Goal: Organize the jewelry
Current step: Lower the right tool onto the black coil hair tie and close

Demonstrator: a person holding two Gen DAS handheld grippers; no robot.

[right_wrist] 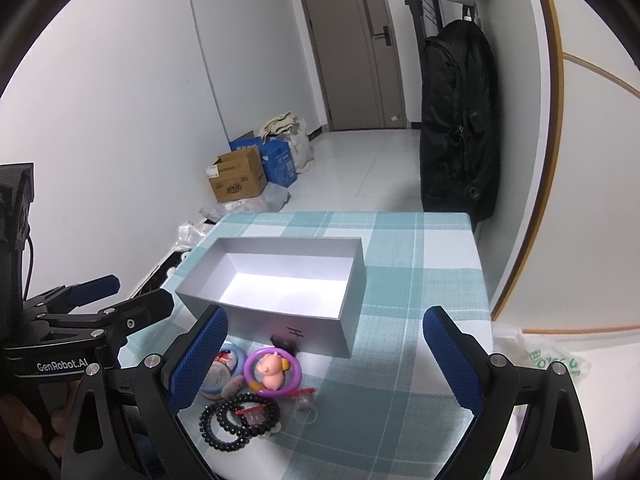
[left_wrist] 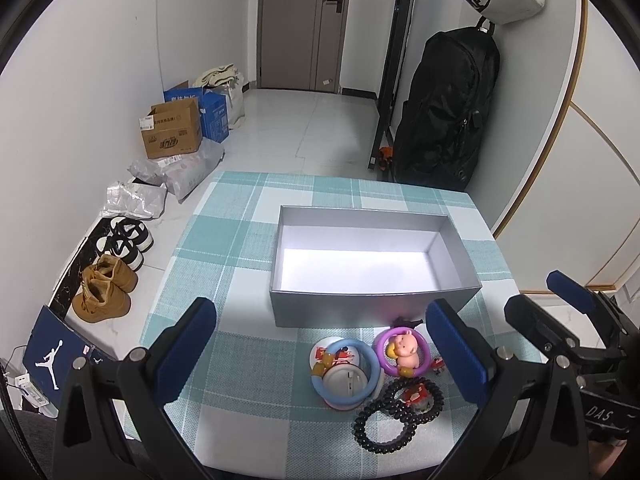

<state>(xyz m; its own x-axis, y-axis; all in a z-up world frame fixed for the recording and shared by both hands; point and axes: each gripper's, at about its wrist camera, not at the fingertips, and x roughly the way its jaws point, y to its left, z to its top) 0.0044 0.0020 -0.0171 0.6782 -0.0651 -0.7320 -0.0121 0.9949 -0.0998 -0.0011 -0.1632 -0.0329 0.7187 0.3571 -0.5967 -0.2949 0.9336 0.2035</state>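
So we've got both grippers hovering above the near edge of the desk [left_wrist: 248, 216], and neither one is holding anything. The left gripper [left_wrist: 320, 356] has its fingers spread wide with nothing between them, and the right gripper [right_wrist: 324, 356] is the same, wide apart and empty.

The jewelry is all heaped in one little pile just in front of the grey box [left_wrist: 372, 256], which sits empty with its long axis running across our view. In the pile we can pick out a blue ring [left_wrist: 346, 372], a purple ring [left_wrist: 402, 354] with a pink pig charm [left_wrist: 408, 350] in it, and black coil bands [left_wrist: 398, 412] nearest to us.

What matters for the next move, we reckon: from the left wrist view the pile sits between the fingers but shoved toward the right one, while from the right wrist view it hugs the left finger. So it lies between the two grippers, and the left looks a bit better lined up. The box is straight ahead, just beyond the pile.
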